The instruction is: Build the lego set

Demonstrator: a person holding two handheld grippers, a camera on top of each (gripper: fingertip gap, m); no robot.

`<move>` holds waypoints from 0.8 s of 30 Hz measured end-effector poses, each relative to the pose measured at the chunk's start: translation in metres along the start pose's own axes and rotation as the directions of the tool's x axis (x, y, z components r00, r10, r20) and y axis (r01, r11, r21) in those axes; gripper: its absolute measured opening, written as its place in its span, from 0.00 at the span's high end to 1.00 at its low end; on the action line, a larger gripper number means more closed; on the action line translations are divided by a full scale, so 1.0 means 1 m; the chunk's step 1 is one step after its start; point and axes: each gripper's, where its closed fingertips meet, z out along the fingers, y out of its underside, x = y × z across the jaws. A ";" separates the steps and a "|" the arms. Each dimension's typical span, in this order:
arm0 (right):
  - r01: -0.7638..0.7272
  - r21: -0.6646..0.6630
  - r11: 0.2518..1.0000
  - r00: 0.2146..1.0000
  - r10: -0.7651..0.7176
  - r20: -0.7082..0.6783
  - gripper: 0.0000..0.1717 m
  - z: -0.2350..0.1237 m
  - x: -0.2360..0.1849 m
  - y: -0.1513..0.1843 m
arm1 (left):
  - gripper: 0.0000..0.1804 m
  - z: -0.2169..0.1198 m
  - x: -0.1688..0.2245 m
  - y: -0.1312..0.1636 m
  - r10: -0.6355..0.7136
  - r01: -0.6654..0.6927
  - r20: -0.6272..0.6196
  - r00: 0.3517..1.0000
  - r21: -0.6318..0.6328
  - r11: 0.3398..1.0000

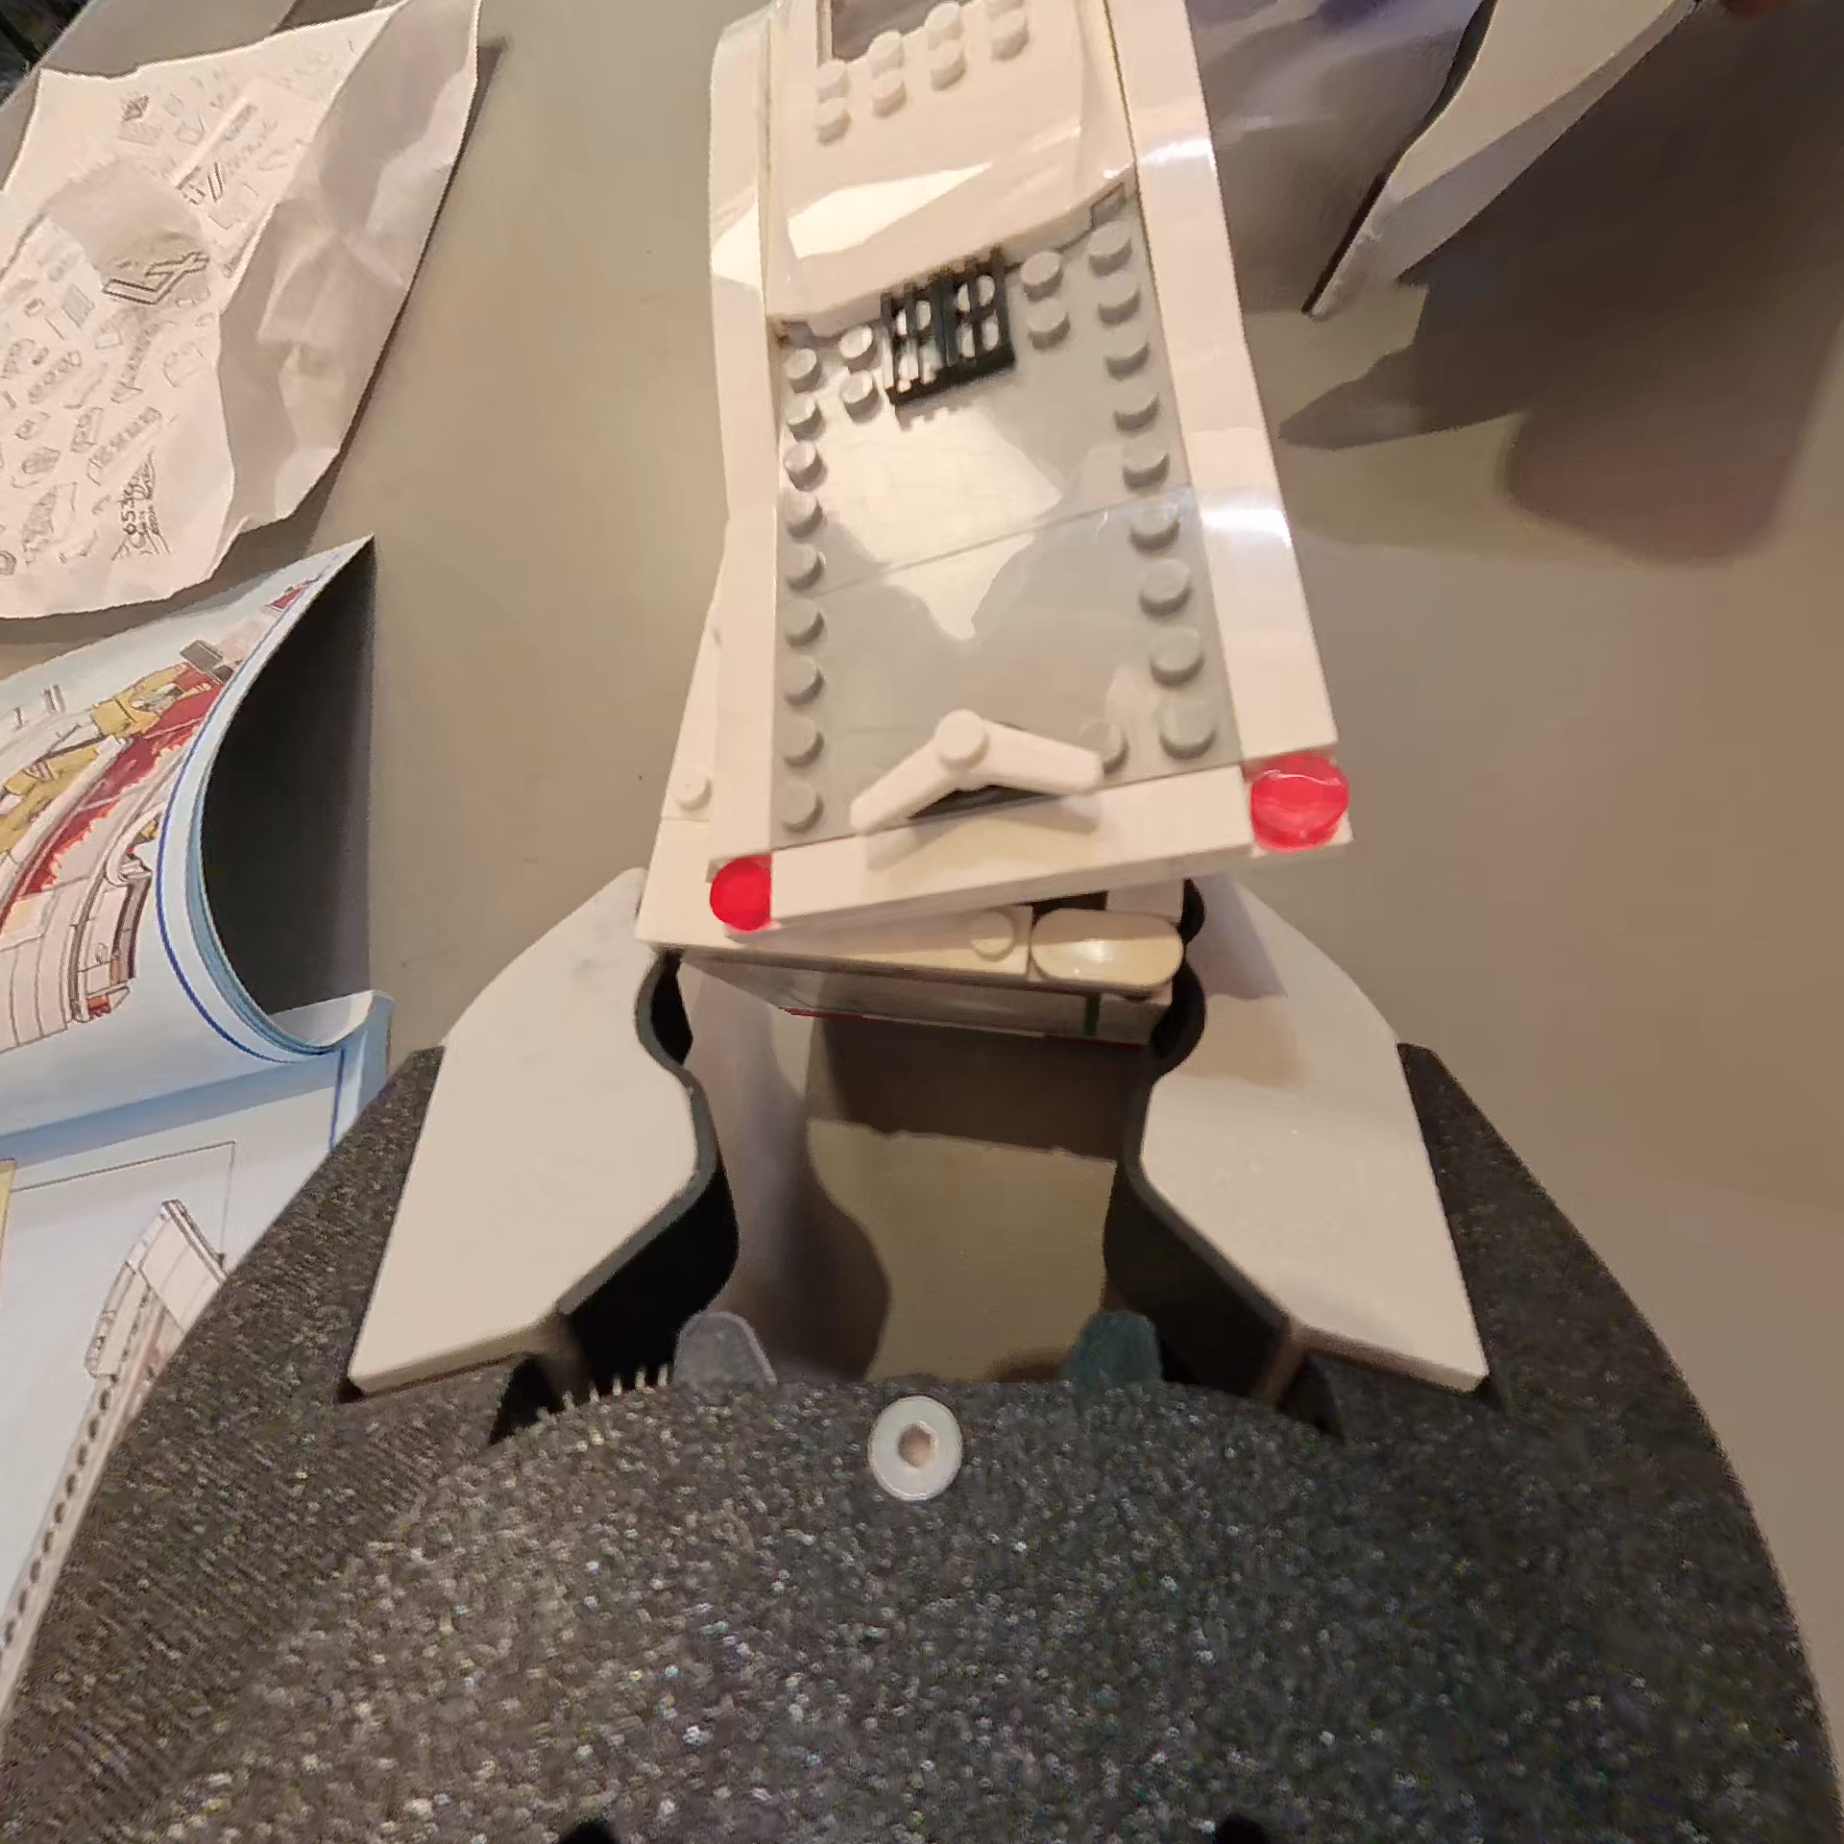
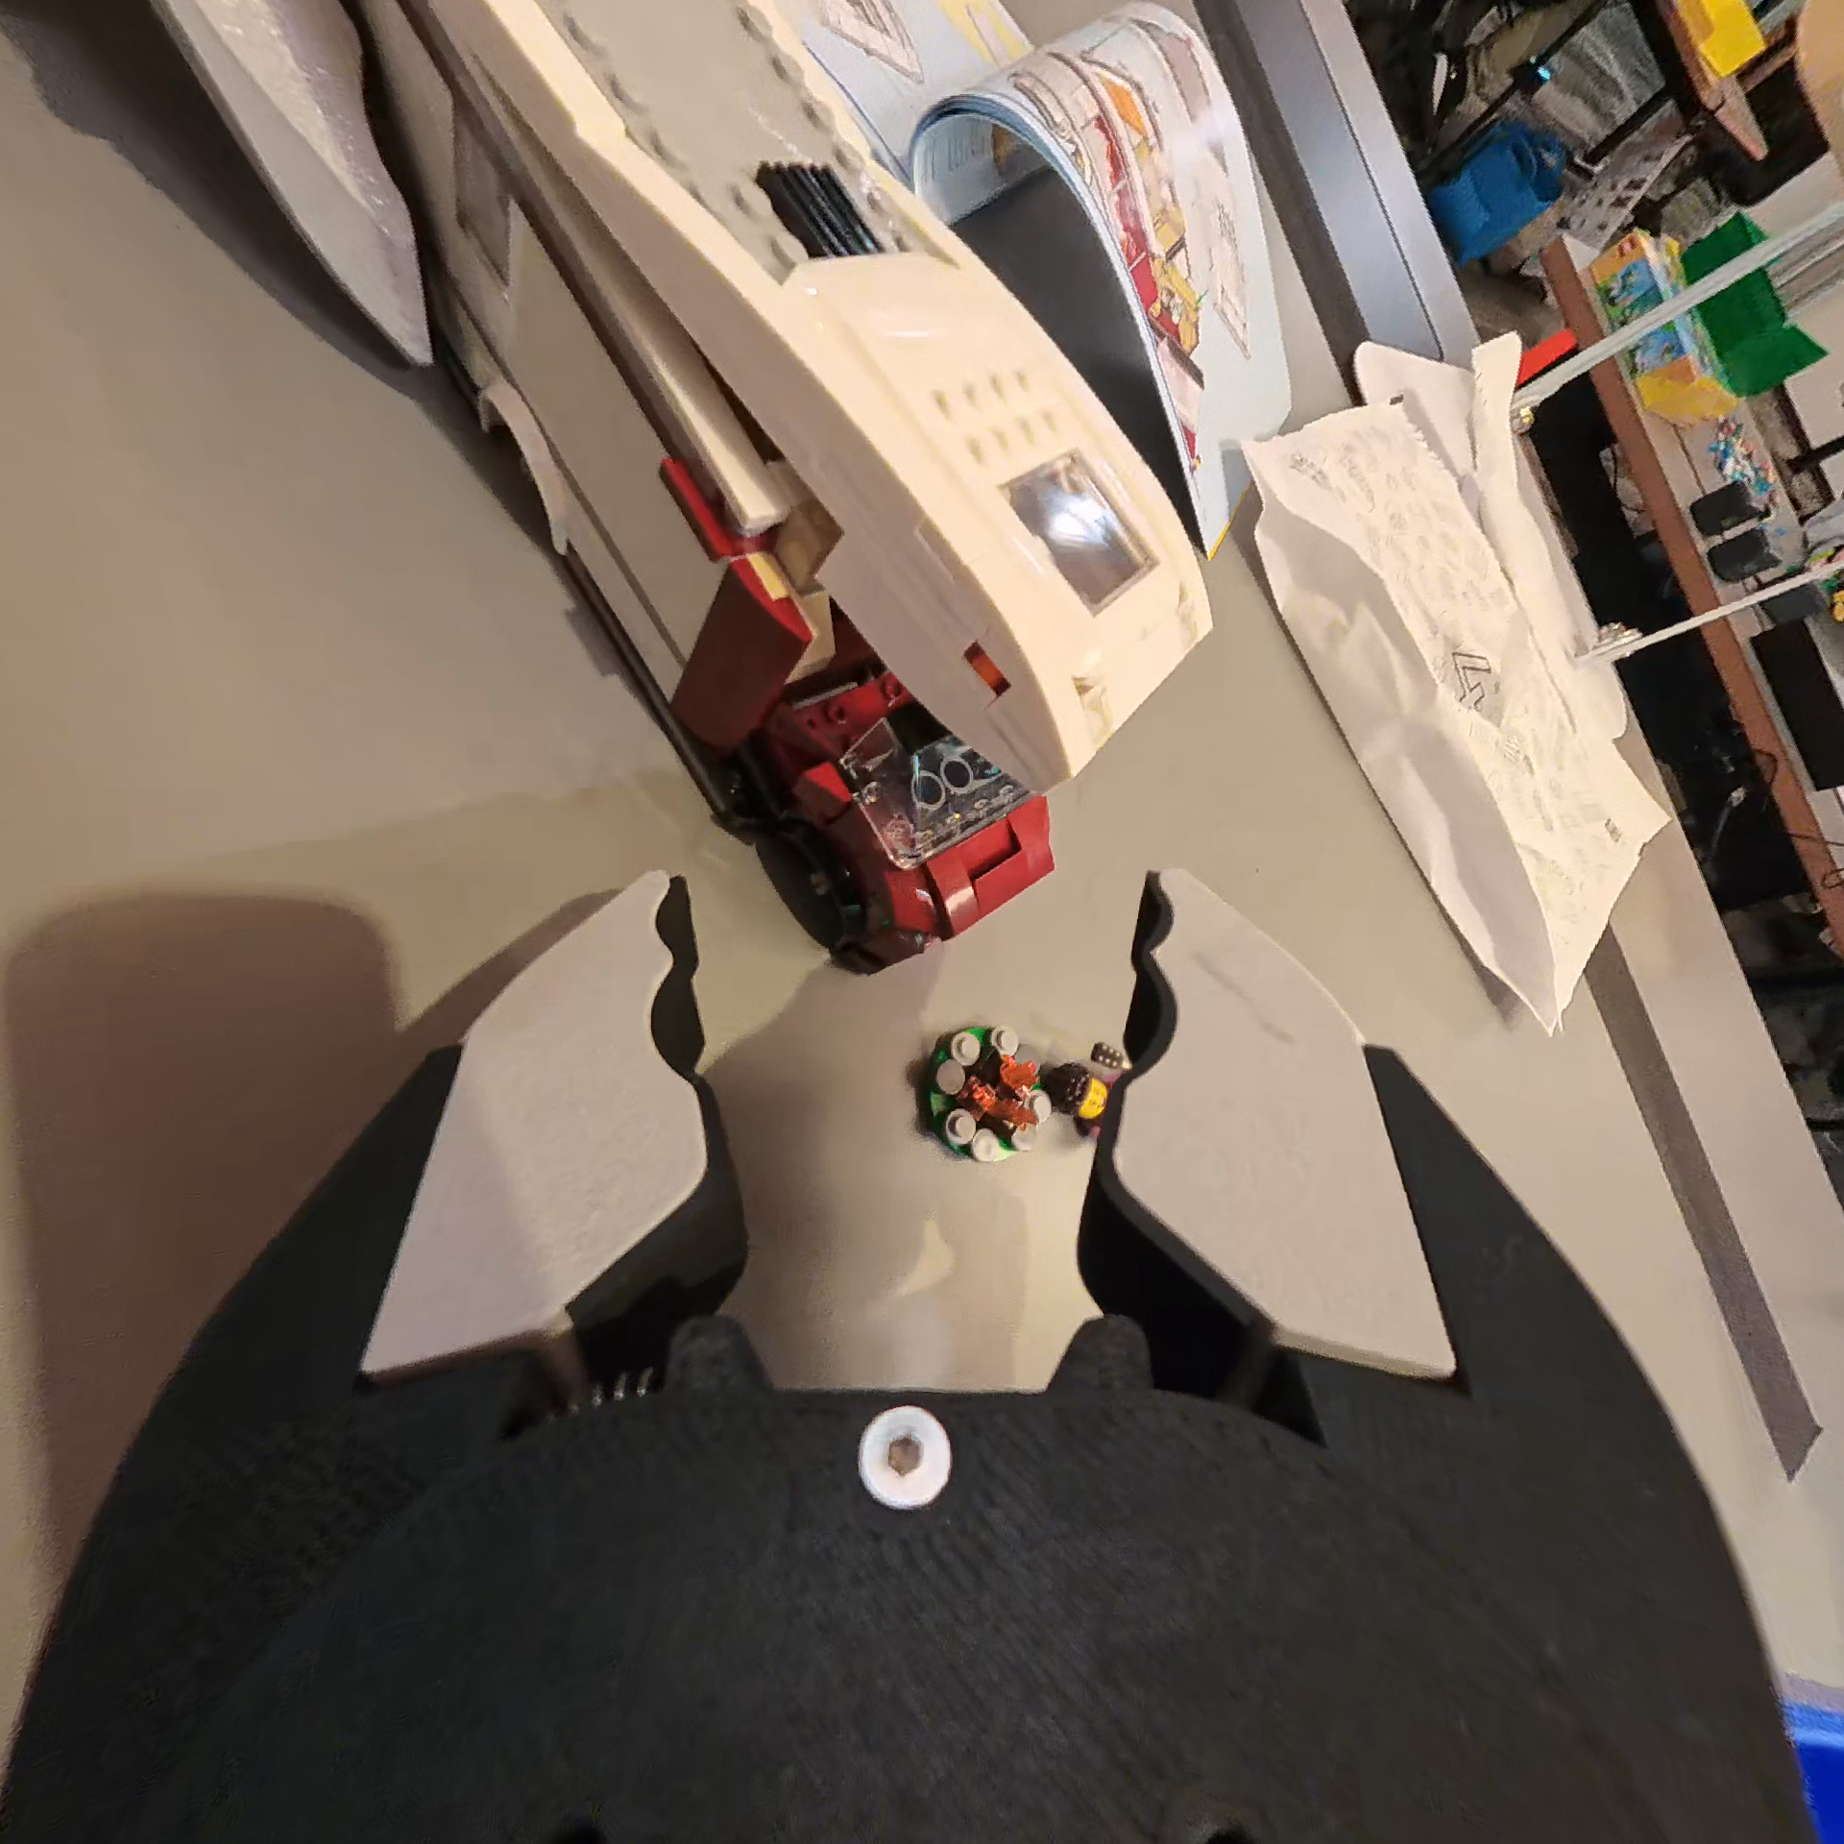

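Straddled the white model's near end with the left tongs; could not tell whether the pads pressed. Held the right tongs apart and empty, just near of its red cab, over a green disc and figure on the table.

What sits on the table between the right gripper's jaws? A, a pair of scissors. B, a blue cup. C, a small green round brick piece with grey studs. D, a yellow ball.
C: the small green round brick piece with grey studs lies on the grey table between the open right gripper jaws, untouched.
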 end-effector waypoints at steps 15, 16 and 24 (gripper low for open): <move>-0.208 0.105 0.972 0.975 0.215 -0.059 0.52 -0.027 -0.026 -0.010 | 0.53 -0.013 0.072 -0.016 -0.249 0.248 0.019 0.968 0.012 0.969; -0.224 0.104 0.969 0.972 0.230 -0.053 0.52 -0.028 -0.029 -0.009 | 0.55 -0.013 0.081 -0.020 -0.253 0.254 -0.013 0.967 0.021 0.967; -0.288 0.091 0.953 0.955 0.293 -0.049 0.52 -0.027 -0.053 -0.009 | 0.42 -0.012 0.091 -0.026 -0.296 0.294 0.065 0.953 0.041 0.955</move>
